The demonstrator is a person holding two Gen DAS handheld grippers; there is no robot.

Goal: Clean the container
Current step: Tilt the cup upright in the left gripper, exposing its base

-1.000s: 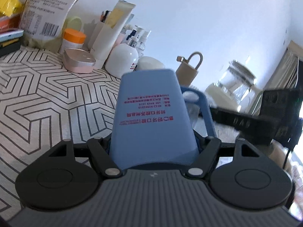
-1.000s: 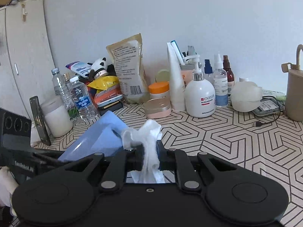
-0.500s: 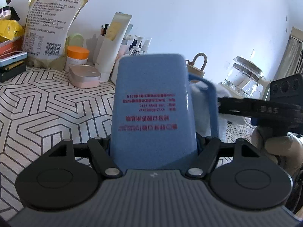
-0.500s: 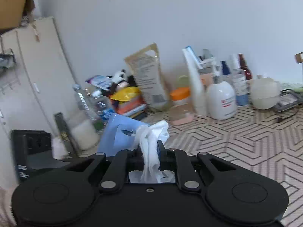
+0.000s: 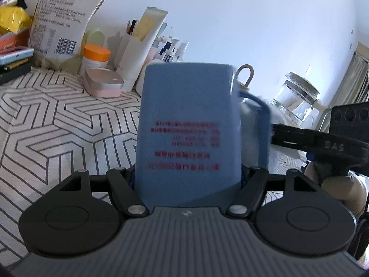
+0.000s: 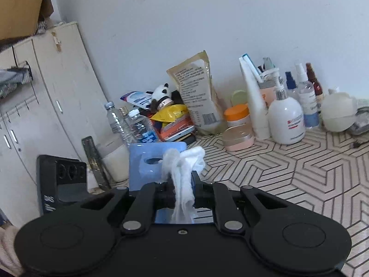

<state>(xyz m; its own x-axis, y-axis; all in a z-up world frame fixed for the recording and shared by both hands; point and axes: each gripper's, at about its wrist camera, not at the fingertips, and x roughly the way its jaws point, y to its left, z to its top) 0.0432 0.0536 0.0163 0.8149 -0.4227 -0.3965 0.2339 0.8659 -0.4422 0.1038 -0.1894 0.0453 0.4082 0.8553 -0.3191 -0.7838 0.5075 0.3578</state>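
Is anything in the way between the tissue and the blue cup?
No, nothing visible. The right tongs pinch the white tissue, and it sits right up against the blue cup, which the left tongs grip. No bottle or jar comes between them.

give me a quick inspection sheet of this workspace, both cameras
surface: table with a black-and-white geometric cover
job's things: blue cup with red print, held off the table; white wipe bunched against the cup
clutter: pouch, orange-lid jar, pink case, pump bottle, spray bottles, water bottles, panda toy, glass jar
grippers: left gripper shut on the cup; right gripper shut on the wipe
cables: black cable at the table's right edge
surroundings: white wall, cream cabinet with a cardboard box on top
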